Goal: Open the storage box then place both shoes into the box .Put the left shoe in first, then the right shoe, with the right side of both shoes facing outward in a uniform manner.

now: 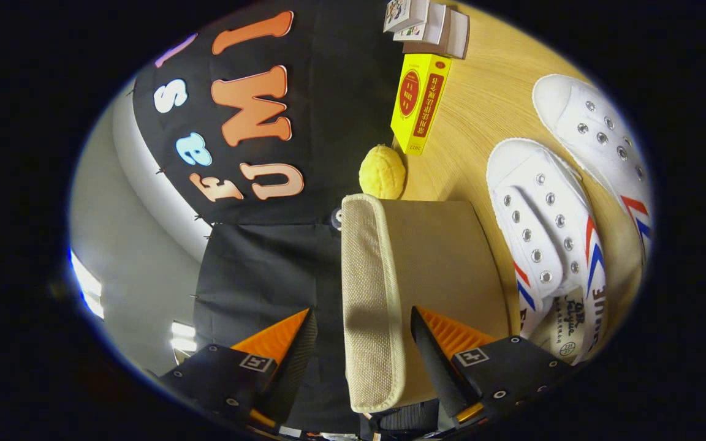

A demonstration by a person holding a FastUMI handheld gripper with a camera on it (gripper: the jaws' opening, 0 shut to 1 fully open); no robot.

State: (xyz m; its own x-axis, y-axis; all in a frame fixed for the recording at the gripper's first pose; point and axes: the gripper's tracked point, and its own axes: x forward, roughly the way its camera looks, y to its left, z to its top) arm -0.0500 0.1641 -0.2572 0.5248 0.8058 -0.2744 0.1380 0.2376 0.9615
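Evidently, the storage box lid (pixel 371 300) stands raised between the fingers of the tool (pixel 362 340).
The tool's fingers are spread on either side of the lid's padded edge; whether they press it I cannot tell. Both shoes, one (pixel 546 239) at three o'clock, the other (pixel 598 135) at two, wait on the surface (pixel 488 92), so the opening looks underway and placing remains.

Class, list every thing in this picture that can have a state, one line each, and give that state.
beige fabric storage box lid: lifted, standing between the gripper's fingers.
gripper: fingers around the lid's edge; contact unclear.
nearer white canvas shoe: on the wooden table, outside the box, unlaced.
farther white canvas shoe: on the table, outside the box, unlaced.
yellow cardboard carton: closed.
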